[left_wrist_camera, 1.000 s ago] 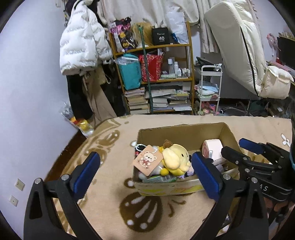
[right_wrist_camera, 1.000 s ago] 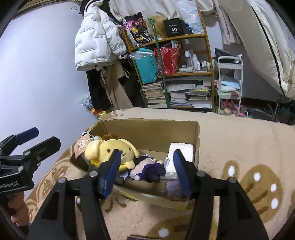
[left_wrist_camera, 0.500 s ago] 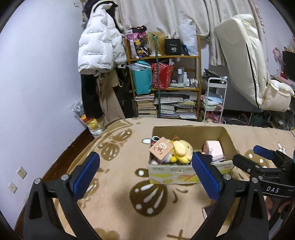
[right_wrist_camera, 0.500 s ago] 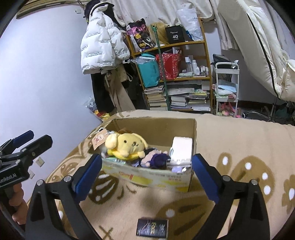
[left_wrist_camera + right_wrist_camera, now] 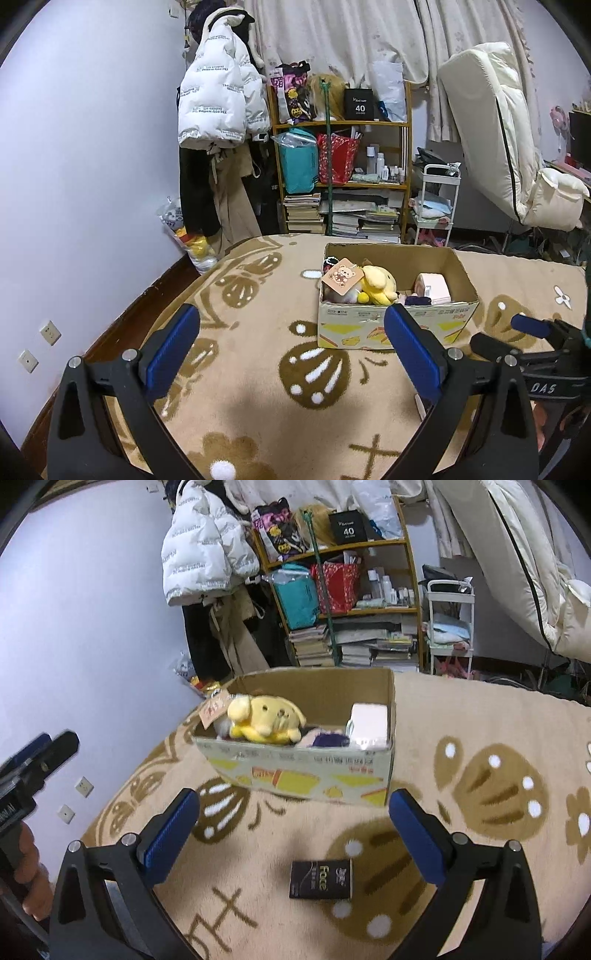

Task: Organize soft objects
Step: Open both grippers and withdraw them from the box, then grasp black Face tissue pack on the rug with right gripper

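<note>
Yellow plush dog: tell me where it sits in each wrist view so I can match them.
Left wrist: yellow plush dog right of centre, in the cardboard box, left half.
Right wrist: it lies upper centre, same left half.
Shared landmark: the pink box at the box's right end.

Two wrist cameras look forward over a patterned blanket [image 5: 258, 406]; both share the cardboard box [image 5: 391, 325] and bookshelf [image 5: 354, 602] beyond.
</note>
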